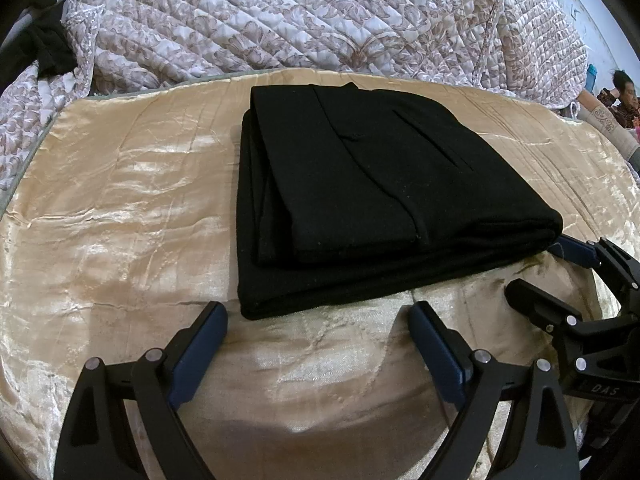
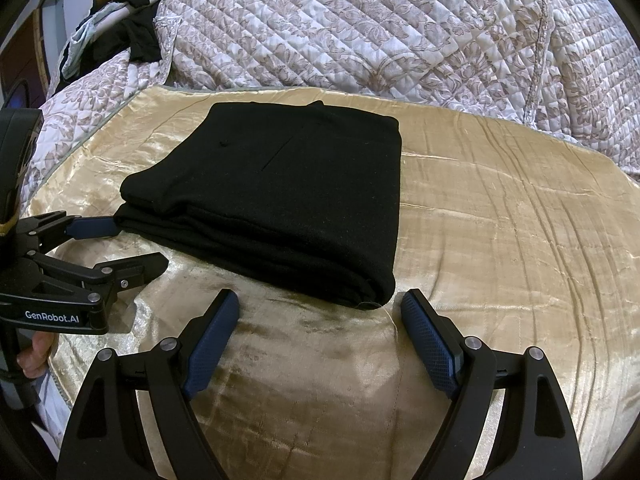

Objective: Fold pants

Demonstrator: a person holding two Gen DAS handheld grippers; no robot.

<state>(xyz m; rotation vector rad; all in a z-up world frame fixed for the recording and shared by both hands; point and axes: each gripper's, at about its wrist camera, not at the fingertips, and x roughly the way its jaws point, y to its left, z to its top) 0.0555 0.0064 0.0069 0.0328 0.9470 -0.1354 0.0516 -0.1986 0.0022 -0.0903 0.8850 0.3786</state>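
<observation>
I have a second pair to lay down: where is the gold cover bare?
The shiny gold satin cover is bare to the right of the folded black pants, up to the quilted floral bedspread. Another bare patch lies left of them. The near edge is crowded by both open grippers.

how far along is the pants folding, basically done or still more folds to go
Looks essentially done: the black pants lie as a compact layered stack on the gold cloth. Nothing is in hand; the left gripper and right gripper are both open, beside the stack. At most, tidying uneven edges remains.

Left gripper (image 1: 318,320) and right gripper (image 2: 320,308) hover side by side, jaws spread wide, holding nothing.
</observation>
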